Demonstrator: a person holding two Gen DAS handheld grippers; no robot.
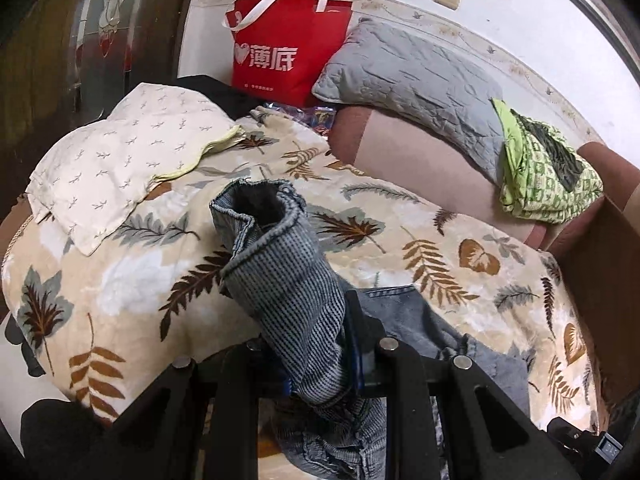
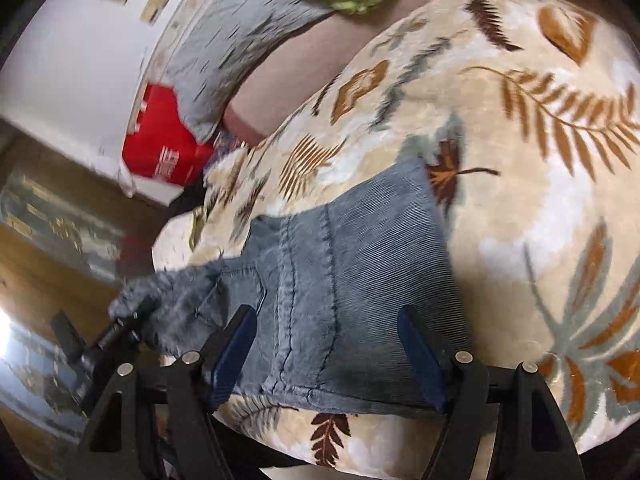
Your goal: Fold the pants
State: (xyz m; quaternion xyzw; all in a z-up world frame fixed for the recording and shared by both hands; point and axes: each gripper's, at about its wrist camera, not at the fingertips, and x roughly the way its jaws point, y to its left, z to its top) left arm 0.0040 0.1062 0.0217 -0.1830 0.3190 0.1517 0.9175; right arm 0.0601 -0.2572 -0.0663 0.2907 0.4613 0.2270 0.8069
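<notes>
The pants are blue-grey corduroy jeans. In the left wrist view my left gripper is shut on a leg of the pants, which stands up from the jaws with its open hem at the top; more denim lies on the leaf-print blanket behind. In the right wrist view my right gripper is open, its blue-padded fingers wide apart on either side of the pants lying flat on the blanket. The other gripper holds the pants' left end.
A cream pillow, a red bag, a grey quilted pillow and a green patterned cloth lie at the back by the wall. A brown cardboard box is at the right. Wooden cabinet stands left.
</notes>
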